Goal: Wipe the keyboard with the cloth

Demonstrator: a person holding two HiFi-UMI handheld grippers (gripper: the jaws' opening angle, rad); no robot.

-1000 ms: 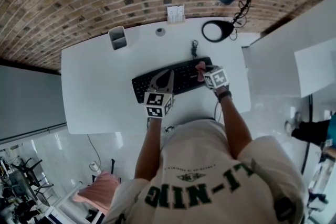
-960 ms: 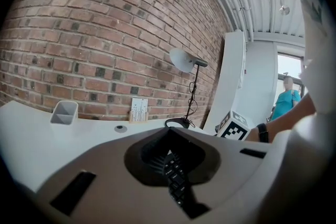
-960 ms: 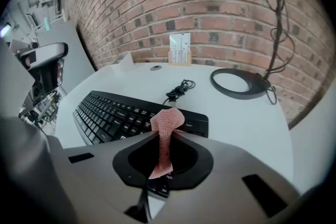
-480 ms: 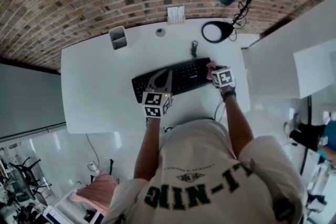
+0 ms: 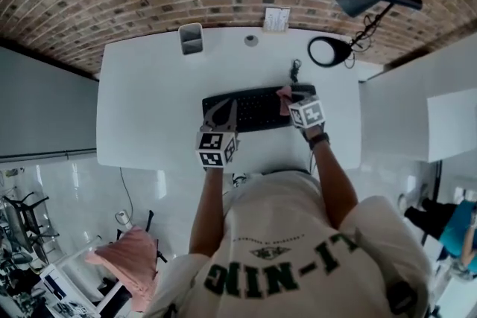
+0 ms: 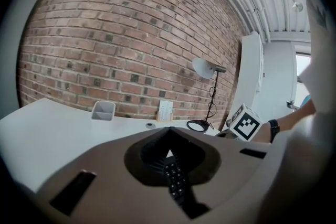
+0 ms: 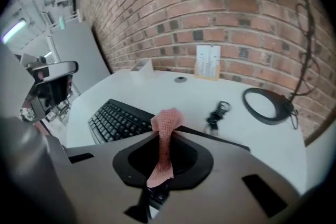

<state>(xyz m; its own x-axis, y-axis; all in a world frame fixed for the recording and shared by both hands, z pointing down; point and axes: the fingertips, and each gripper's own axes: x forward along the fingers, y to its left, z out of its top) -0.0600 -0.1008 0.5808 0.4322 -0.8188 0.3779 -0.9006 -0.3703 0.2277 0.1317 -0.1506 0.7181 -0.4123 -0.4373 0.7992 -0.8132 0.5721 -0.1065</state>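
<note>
Across the white counter in front of us lies the black keyboard, set crosswise, and both grippers are over it. We judge the keyboard to be rigid but fairly light, the sort of thing that skates on a smooth top if we push along it, with keys that give under pressure, so strokes want to be gentle.

Over to the left gripper: its fingers are drawn together at the tips with nothing between them, and we look through the gap behind the tips onto rows of keys. It sits above the left part of the keyboard. Whether the tips press on the keys we cannot tell. That would be a sensible spot to steady the board.

Now the right gripper, at the keyboard's right end: its fingers are clamped on the pink cloth. The cloth runs as a narrow folded strip between them, and a small bunched tuft pokes out past the tips. Contact with the keys is not clear from here.

The cloth looks soft, limp and very light. It has no stiffness of its own, so only that tuft does the wiping. We think the hold close behind the tuft is right, since a longer loose end would flop and drag.
</note>
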